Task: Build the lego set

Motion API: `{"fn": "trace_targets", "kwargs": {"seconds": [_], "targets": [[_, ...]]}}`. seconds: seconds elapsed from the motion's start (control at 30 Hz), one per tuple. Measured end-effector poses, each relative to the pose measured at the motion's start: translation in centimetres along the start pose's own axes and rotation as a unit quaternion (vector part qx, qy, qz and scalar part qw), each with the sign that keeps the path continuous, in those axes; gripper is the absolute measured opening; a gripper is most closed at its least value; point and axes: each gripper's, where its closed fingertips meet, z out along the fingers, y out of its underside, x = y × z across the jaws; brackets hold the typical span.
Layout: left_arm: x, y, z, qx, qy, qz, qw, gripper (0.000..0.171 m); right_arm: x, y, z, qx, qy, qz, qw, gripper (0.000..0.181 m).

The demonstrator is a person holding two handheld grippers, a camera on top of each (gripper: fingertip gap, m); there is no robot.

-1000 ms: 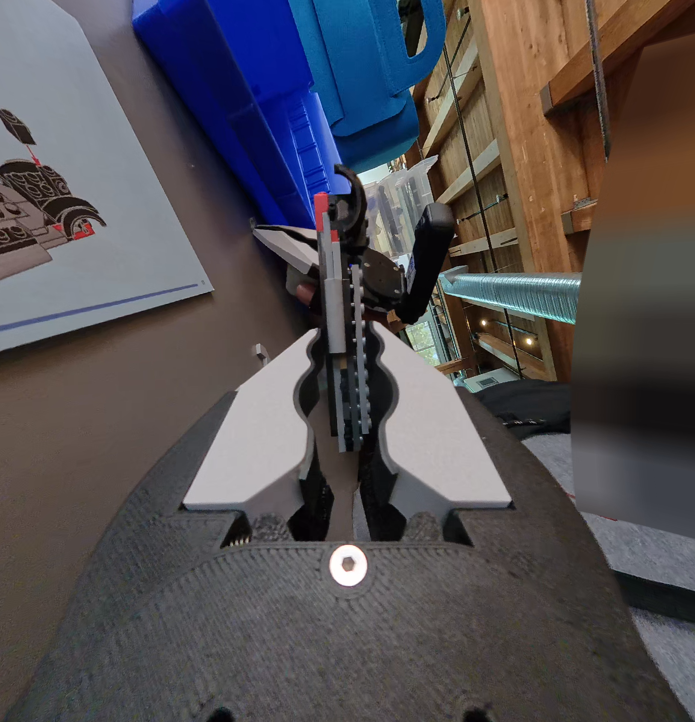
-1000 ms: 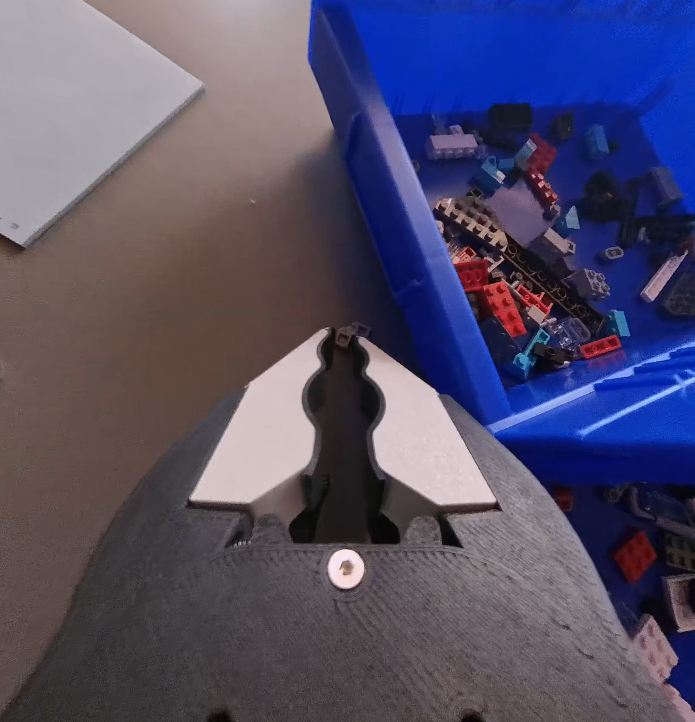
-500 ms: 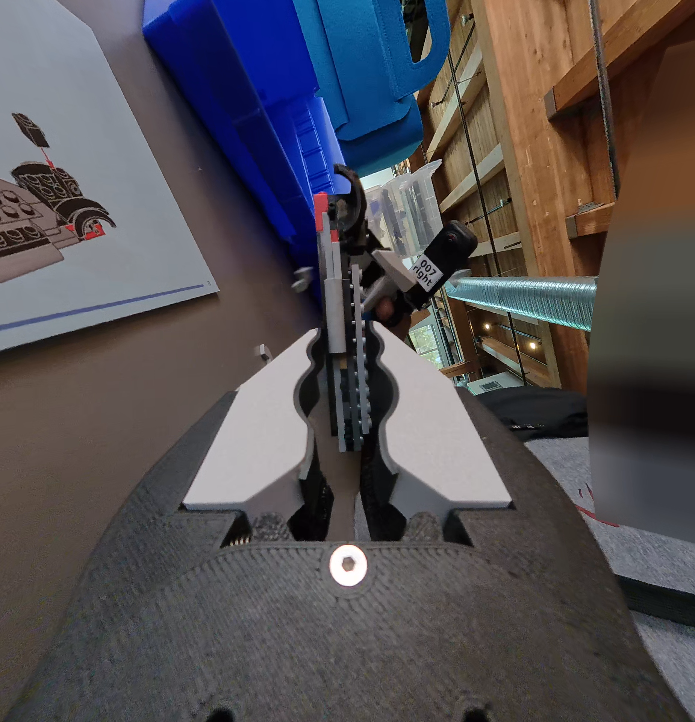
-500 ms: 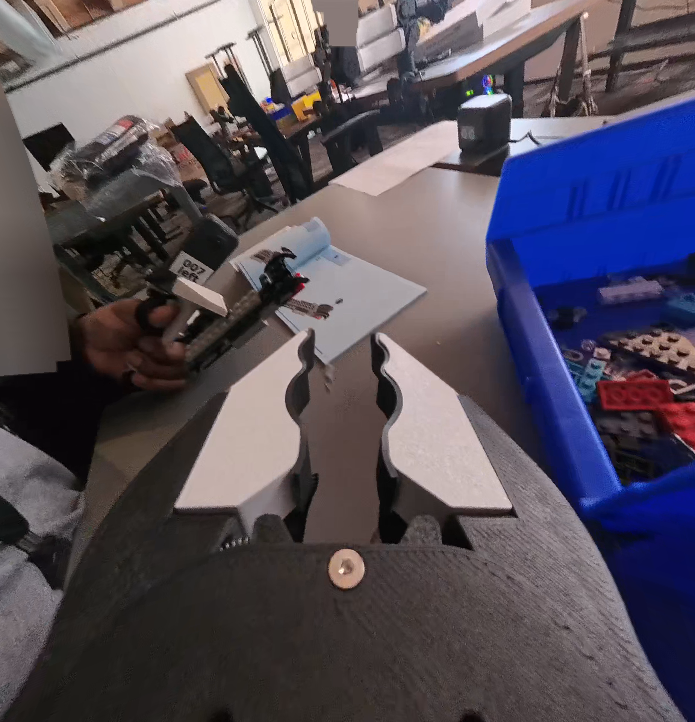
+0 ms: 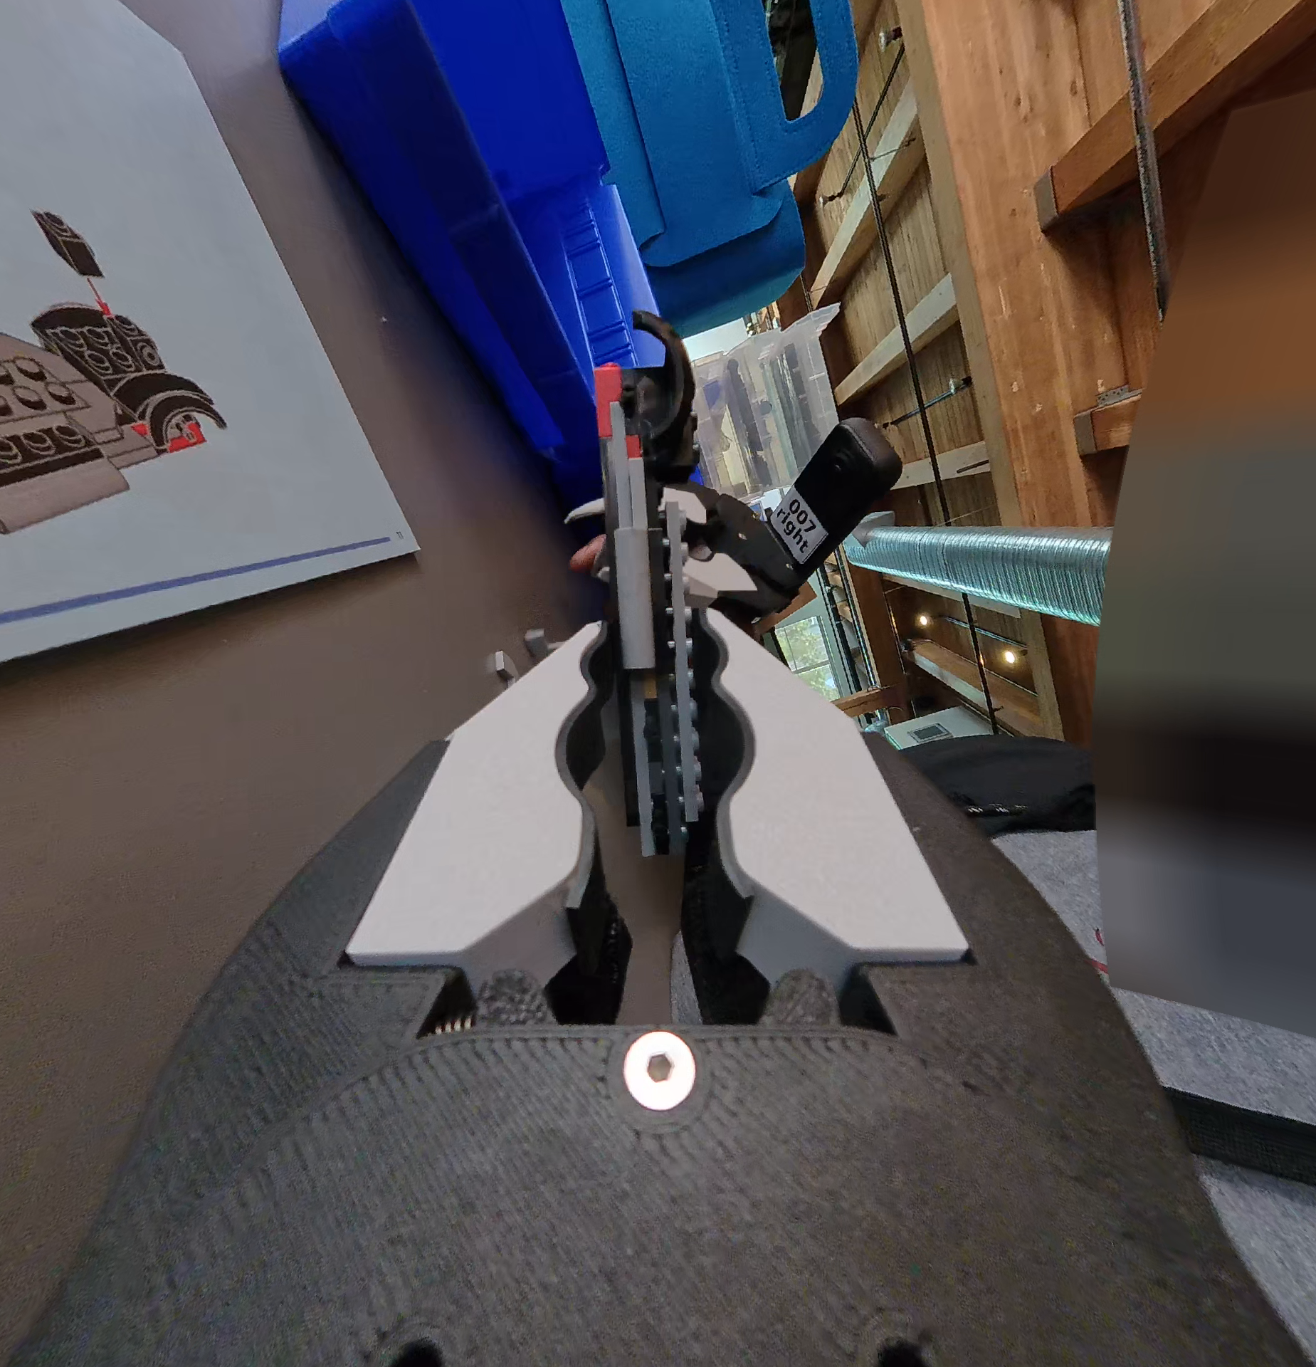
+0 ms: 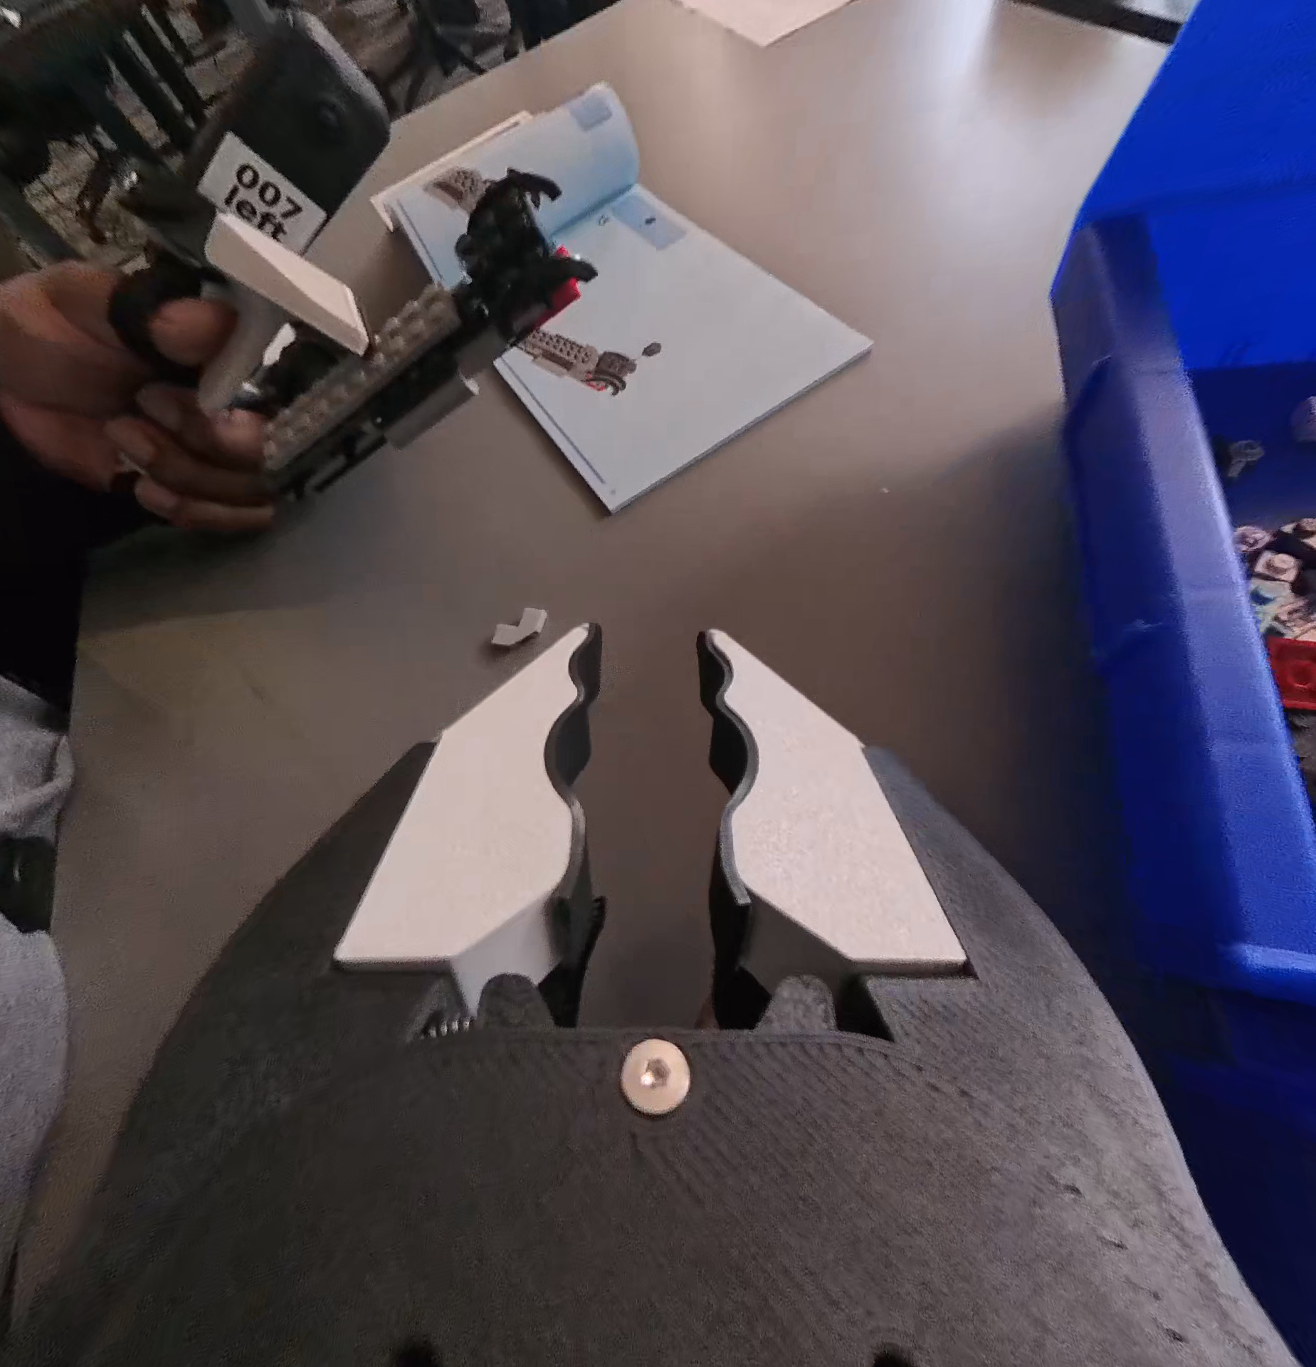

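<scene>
Between left tool [image 5: 658, 643] fingers: lego model [image 5: 651, 592].

Bare table [image 6: 714, 518] open ahead of right gripper [image 6: 649, 636]; small grey piece [image 6: 519, 626] just beside left fingertip. Blue bin wall [image 6: 1157, 592] blocks right side. Booklet [image 6: 684, 348] (flat) farther ahead.
</scene>
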Motion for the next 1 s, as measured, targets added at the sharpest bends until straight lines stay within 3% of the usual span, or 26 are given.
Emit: {"fn": "trace_targets", "kwargs": {"seconds": [0.5, 0.77, 1.0], "targets": [[0.1, 0.4, -0.1, -0.004, -0.002, 0.005, 1.000, 0.020, -3.9, 3.5, -0.1, -0.081, -0.051, -0.108, 0.990, 0.033], [0.2, 0.7, 0.0, -0.008, -0.004, 0.008, 1.000, 0.020, -2.4, 4.6, 0.5, -0.121, 0.003, -0.170, 0.978, 0.037], [0.2, 0.8, 0.0, -0.012, -0.003, 0.005, 1.000, 0.020, -0.3, 3.6, 0.9, -0.107, 0.063, -0.161, 0.979, 0.036]]}}
